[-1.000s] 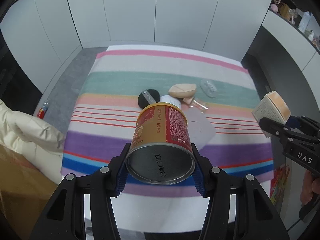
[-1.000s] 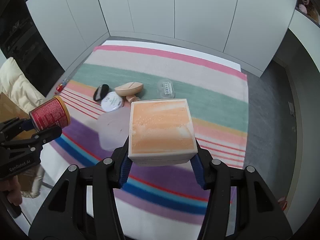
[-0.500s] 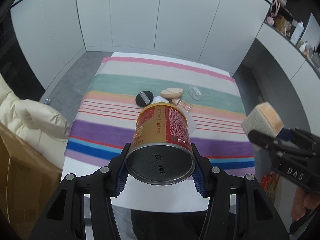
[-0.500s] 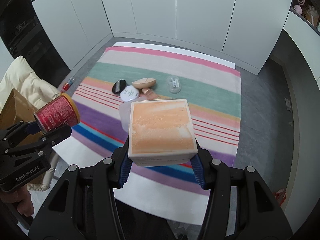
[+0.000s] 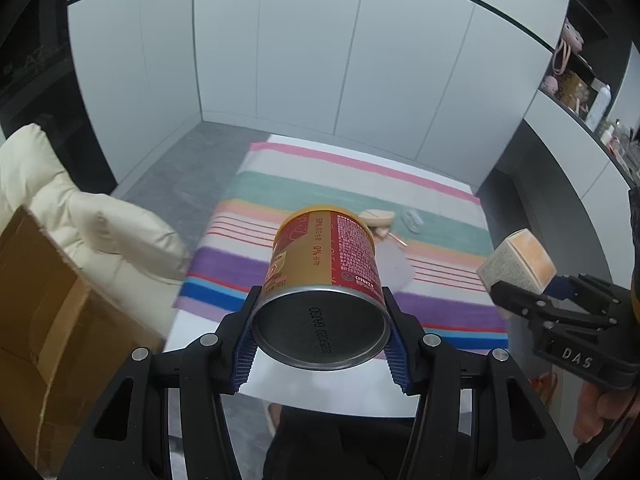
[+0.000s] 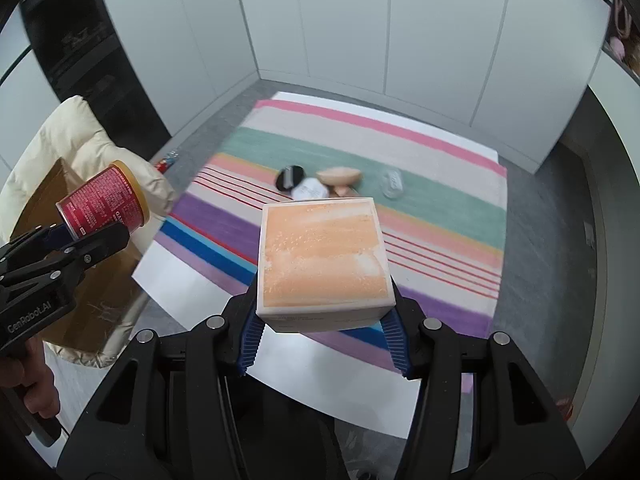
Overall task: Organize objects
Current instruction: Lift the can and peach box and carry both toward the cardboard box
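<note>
My left gripper (image 5: 322, 340) is shut on a red and gold can (image 5: 324, 264), held high above the near edge of the striped table (image 5: 320, 184); the can also shows in the right wrist view (image 6: 106, 204). My right gripper (image 6: 324, 336) is shut on a white box with an orange face (image 6: 322, 258), also raised above the table's near side; the box shows in the left wrist view (image 5: 518, 262). On the table lie a black puff (image 6: 289, 178), a white round compact (image 6: 310, 189), a beige sponge (image 6: 339, 176) and a clear case (image 6: 393, 184).
A cardboard box (image 5: 44, 312) and a cream padded jacket (image 5: 84, 216) stand left of the table. White cabinet doors (image 5: 320, 60) line the far wall. A shelf with small items (image 5: 580, 88) runs along the right. A translucent sheet (image 5: 394, 268) lies on the cloth.
Both grippers have pulled back and risen away from the table with their loads; the table looks smaller and farther. The box and jacket have come further into view.
</note>
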`<state>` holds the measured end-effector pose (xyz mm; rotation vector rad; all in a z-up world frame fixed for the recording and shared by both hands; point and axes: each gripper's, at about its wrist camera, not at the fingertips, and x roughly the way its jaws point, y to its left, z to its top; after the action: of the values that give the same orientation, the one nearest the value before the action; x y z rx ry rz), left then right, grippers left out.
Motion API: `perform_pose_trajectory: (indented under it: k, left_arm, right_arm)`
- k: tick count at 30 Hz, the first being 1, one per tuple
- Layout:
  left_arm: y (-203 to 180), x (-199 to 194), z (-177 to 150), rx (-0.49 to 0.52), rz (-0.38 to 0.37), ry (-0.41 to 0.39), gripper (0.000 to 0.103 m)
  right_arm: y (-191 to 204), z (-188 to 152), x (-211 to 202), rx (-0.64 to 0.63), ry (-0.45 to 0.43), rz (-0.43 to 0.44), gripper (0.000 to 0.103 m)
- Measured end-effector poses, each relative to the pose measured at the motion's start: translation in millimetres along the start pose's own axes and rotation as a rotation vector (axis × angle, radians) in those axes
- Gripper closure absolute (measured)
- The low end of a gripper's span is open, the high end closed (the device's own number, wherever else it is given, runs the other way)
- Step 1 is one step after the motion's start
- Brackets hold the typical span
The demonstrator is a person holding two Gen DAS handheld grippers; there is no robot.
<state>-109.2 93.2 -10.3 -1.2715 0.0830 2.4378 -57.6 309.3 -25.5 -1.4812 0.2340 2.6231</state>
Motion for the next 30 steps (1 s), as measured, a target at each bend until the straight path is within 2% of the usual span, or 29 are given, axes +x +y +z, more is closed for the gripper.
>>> perform_pose_trajectory:
  k: [6, 21, 30]
  left_arm:
    - [27, -10, -7, -0.038, 0.004, -0.008, 0.048]
    - [75, -29, -20, -0.069, 0.087, -0.047, 0.048]
    - [103, -43, -27, -0.098, 0.102, -0.071, 0.048]
  right_arm:
    - [30, 7, 3, -0.038, -0.025, 0.049, 0.049]
    - [99, 14, 25, -0.122, -0.019, 0.084, 0.049]
    - [149, 13, 33, -0.217, -0.014, 0.118, 0.049]
